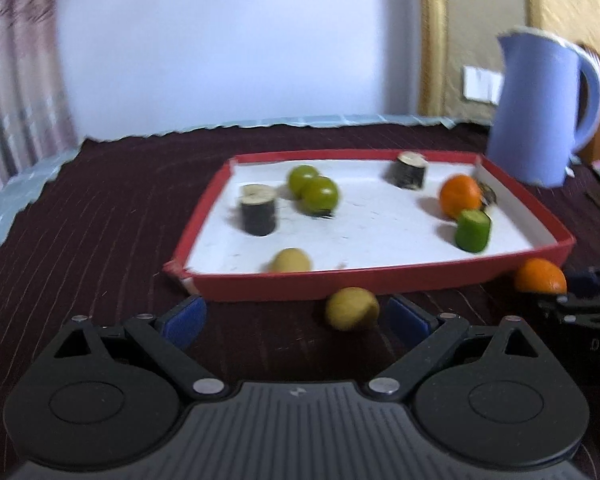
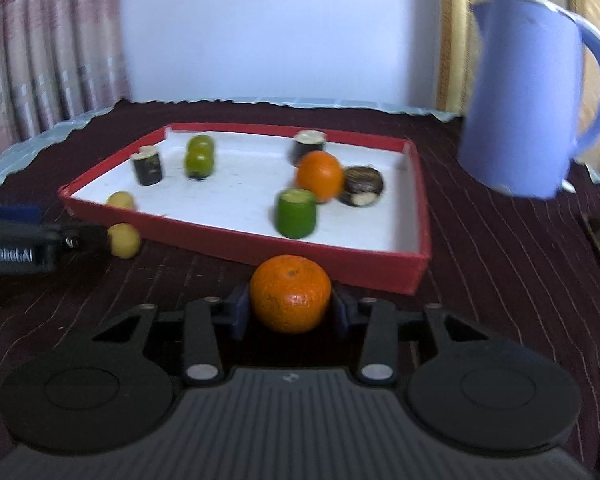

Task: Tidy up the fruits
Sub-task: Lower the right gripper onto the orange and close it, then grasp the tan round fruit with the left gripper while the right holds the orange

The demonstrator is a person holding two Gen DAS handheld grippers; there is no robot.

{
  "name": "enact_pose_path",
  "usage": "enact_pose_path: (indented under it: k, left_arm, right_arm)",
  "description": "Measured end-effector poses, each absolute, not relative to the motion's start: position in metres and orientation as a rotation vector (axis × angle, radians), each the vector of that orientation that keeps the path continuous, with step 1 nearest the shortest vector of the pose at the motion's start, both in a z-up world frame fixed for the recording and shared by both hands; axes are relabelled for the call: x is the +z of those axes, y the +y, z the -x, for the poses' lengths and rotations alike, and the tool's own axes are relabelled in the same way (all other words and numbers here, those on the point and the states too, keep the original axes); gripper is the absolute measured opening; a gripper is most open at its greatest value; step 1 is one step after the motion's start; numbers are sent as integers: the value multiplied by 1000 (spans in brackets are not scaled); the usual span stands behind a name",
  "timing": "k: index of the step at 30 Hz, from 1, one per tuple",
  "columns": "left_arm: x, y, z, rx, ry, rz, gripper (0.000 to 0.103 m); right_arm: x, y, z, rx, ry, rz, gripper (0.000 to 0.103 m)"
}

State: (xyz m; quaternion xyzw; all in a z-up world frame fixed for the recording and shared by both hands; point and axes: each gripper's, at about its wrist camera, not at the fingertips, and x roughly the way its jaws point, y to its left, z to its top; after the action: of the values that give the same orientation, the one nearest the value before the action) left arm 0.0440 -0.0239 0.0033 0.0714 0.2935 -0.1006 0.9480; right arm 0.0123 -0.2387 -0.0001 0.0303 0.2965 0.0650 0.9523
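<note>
My right gripper is shut on an orange on the dark cloth, just in front of the red tray. My left gripper stands open near the tray's front rim. A yellow fruit lies on the cloth between its blue pads, close to the right pad but not gripped. Inside the tray are two green fruits, another orange, a yellow fruit, a green cylinder and two dark cylinders.
A tall blue jug stands on the cloth behind the tray's right corner. A brown round piece lies in the tray beside the orange. Curtains hang at the left and a wall rises behind the table edge.
</note>
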Motion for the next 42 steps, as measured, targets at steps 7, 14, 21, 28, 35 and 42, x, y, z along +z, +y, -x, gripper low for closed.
enact_pose_path:
  k: [7, 14, 21, 28, 35, 42]
  left_arm:
    - [-3, -49, -59, -256, 637, -211, 97]
    - [-12, -48, -71, -234, 698, -168, 98]
    - [-14, -44, -77, -212, 726, -135, 103]
    - [-15, -42, -79, -217, 729, -119, 103]
    - [-14, -38, -75, -234, 710, -110, 98]
    - [-9, -34, -68, -210, 680, -99, 55]
  right_arm:
    - [-4, -242, -15, 159, 617, -86, 41]
    - [-7, -231, -20, 189, 656, -36, 103]
    - [-8, -223, -21, 130, 684, 41, 103]
    - [-8, -228, -21, 125, 693, 13, 103]
    - [-4, -227, -18, 106, 650, 4, 65]
    - [-2, -217, -14, 89, 627, 51, 40]
